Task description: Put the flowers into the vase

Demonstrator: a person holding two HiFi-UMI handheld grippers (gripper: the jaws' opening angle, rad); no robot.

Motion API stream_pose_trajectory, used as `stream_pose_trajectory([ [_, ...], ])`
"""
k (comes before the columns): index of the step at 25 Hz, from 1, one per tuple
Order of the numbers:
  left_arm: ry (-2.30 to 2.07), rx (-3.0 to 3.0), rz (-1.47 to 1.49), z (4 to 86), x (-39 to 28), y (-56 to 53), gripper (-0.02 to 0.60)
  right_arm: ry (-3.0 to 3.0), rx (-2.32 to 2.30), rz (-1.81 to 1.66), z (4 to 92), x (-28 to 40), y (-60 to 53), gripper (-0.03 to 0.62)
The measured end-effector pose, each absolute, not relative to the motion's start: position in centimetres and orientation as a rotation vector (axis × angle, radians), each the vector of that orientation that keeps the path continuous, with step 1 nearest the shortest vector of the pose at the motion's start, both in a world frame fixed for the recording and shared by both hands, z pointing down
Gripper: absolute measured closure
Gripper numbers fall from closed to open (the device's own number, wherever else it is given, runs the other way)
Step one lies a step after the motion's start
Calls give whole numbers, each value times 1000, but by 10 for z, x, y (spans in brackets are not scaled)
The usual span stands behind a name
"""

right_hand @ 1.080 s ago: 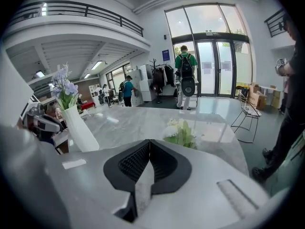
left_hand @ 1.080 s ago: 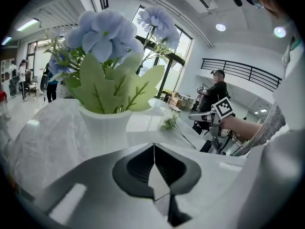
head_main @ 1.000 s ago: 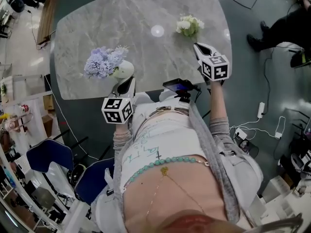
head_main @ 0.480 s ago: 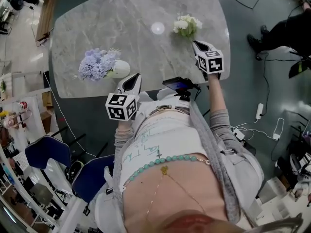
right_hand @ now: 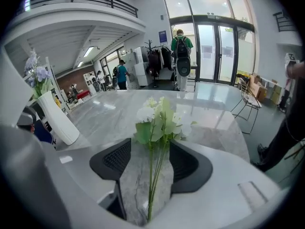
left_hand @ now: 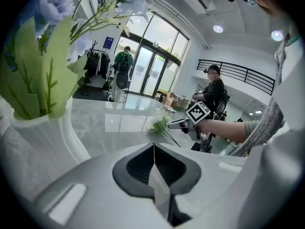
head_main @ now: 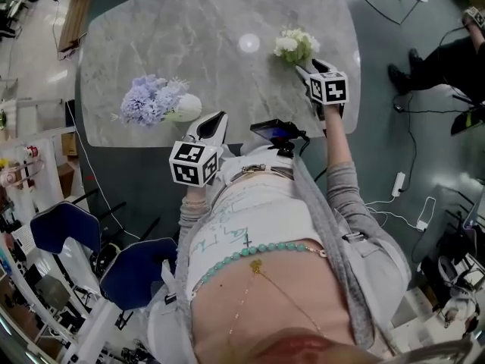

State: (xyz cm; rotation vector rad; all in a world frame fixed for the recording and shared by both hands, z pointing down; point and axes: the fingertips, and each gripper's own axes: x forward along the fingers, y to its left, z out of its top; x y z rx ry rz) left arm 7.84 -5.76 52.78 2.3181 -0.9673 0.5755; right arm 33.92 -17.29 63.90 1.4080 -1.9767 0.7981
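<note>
A white vase (head_main: 186,107) stands upright near the marble table's (head_main: 189,29) left front, with purple-blue flowers (head_main: 148,101) in it. A bunch of white flowers (head_main: 295,44) lies on the table at the right. My right gripper (head_main: 307,70) is open, and in the right gripper view the green stems (right_hand: 155,175) lie between its jaws (right_hand: 150,161), apart from both pads. My left gripper (head_main: 214,121) is shut and empty, just right of the vase at the table's front edge. In the left gripper view the vase (left_hand: 43,142) fills the left side next to the gripper (left_hand: 153,149).
A dark device (head_main: 274,133) sits on the person's chest by the table's front edge. Blue chairs (head_main: 68,226) stand at the lower left. Another person (head_main: 447,51) stands on the floor to the right, with cables (head_main: 394,196) nearby. Glass doors and people are far behind.
My right gripper has moved forward onto the white flowers, so the stems now lie between its jaws. My left gripper has drifted right, away from the vase.
</note>
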Motion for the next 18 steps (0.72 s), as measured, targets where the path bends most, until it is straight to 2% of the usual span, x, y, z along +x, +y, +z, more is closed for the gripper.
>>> stream_pose_trajectory([
  [3,-966,2313,564,527,76,-57,580,-1955,1387,839,644,338,-178,283],
  [8,-970,2294,544,529,76,-58,580,-1934,1308,891,657,333,-185,260],
  [14,-982,2277,535,530,77,-61,580,-1846,1240,909,684,332,-193,258],
  [18,-1001,2256,532,531,73,-63,580,-1797,1221,943,696,333,-198,293],
])
